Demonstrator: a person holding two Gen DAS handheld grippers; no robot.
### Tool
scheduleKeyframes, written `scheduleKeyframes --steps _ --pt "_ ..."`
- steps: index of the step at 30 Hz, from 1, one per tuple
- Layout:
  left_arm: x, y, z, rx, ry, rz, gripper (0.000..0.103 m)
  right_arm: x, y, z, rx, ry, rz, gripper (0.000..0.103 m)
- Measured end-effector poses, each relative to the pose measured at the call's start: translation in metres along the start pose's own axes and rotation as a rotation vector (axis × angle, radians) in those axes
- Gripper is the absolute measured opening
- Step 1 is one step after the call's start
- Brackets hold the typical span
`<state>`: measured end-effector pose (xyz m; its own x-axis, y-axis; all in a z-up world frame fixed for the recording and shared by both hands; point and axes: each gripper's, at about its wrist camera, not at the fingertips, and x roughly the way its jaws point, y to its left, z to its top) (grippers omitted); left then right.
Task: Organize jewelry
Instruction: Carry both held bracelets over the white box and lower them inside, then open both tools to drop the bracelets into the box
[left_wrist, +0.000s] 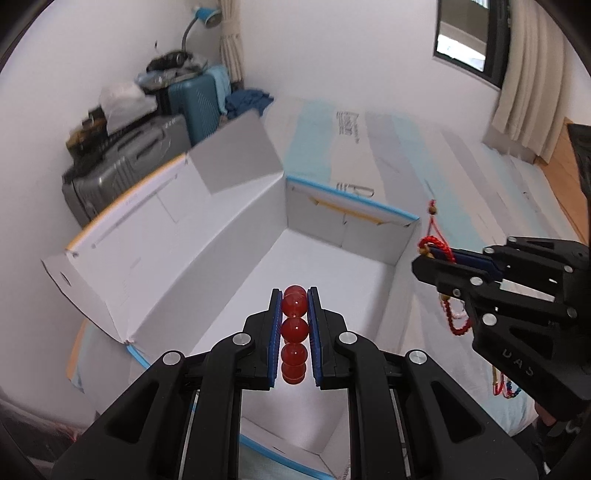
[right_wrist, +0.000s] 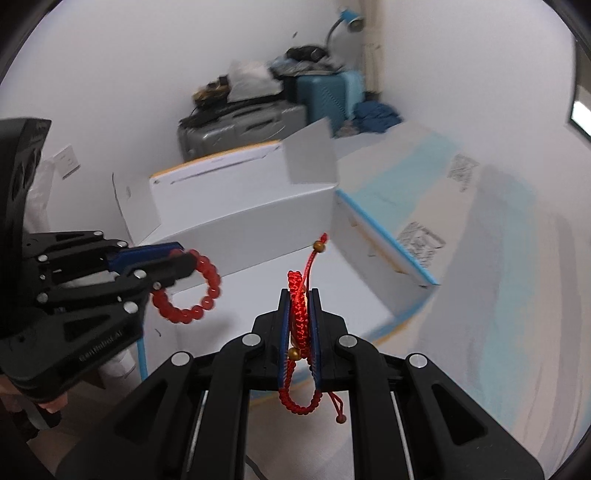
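My left gripper (left_wrist: 294, 295) is shut on a red bead bracelet (left_wrist: 294, 330) and holds it above the open white cardboard box (left_wrist: 207, 236). In the right wrist view that gripper (right_wrist: 181, 264) comes in from the left with the bead bracelet (right_wrist: 192, 291) hanging as a ring from its tip. My right gripper (right_wrist: 300, 293) is shut on a red braided cord bracelet (right_wrist: 300, 314) with small gold beads, its loop dangling below the jaws. In the left wrist view the right gripper (left_wrist: 430, 254) is at the right, beside the box's right wall, with the cord bracelet (left_wrist: 437, 245) in it.
The box (right_wrist: 240, 221) has its flaps standing open and lies on a bed with white and light-blue packaging (left_wrist: 369, 147). Grey and teal suitcases (left_wrist: 147, 147) stand against the far wall. A curtain and window (left_wrist: 480, 37) are at the upper right.
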<state>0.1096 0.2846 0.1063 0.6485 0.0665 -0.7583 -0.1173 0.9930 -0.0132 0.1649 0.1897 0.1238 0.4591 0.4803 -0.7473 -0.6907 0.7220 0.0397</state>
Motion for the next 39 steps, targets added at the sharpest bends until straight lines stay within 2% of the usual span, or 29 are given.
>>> scheduleKeyframes --steps 5,13,21,24,26,29,32,36,38,39 --pt "0.028 0.016 -0.003 -0.026 0.065 -0.031 0.013 0.043 0.005 0.006 -0.039 0.097 0.074 0.009" --pt "0.074 0.029 -0.007 -0.012 0.183 -0.04 0.013 0.105 0.013 0.006 -0.079 0.255 0.122 0.009" --pt "0.121 0.045 -0.015 -0.027 0.339 -0.065 0.013 0.161 0.012 -0.002 -0.064 0.42 0.127 0.009" --pt "0.132 0.05 -0.019 -0.022 0.386 -0.063 0.013 0.177 0.012 -0.008 -0.061 0.483 0.104 0.009" --pt "0.14 0.051 -0.021 -0.012 0.422 -0.059 0.013 0.18 0.012 -0.007 -0.046 0.499 0.112 0.009" --pt "0.148 0.051 -0.024 0.0 0.461 -0.056 0.013 0.187 0.014 -0.011 -0.068 0.546 0.057 0.009" --pt "0.149 0.051 -0.023 0.019 0.461 -0.036 0.013 0.193 0.012 -0.014 -0.052 0.587 0.054 0.009" --pt "0.149 0.052 -0.02 0.022 0.448 -0.029 0.013 0.19 0.011 -0.013 -0.041 0.574 0.056 0.014" --pt "0.145 0.054 -0.02 0.017 0.427 -0.012 0.014 0.189 0.01 -0.014 -0.034 0.566 0.051 0.022" --pt "0.143 0.055 -0.02 0.022 0.418 -0.003 0.014 0.185 0.009 -0.014 -0.028 0.548 0.046 0.033"
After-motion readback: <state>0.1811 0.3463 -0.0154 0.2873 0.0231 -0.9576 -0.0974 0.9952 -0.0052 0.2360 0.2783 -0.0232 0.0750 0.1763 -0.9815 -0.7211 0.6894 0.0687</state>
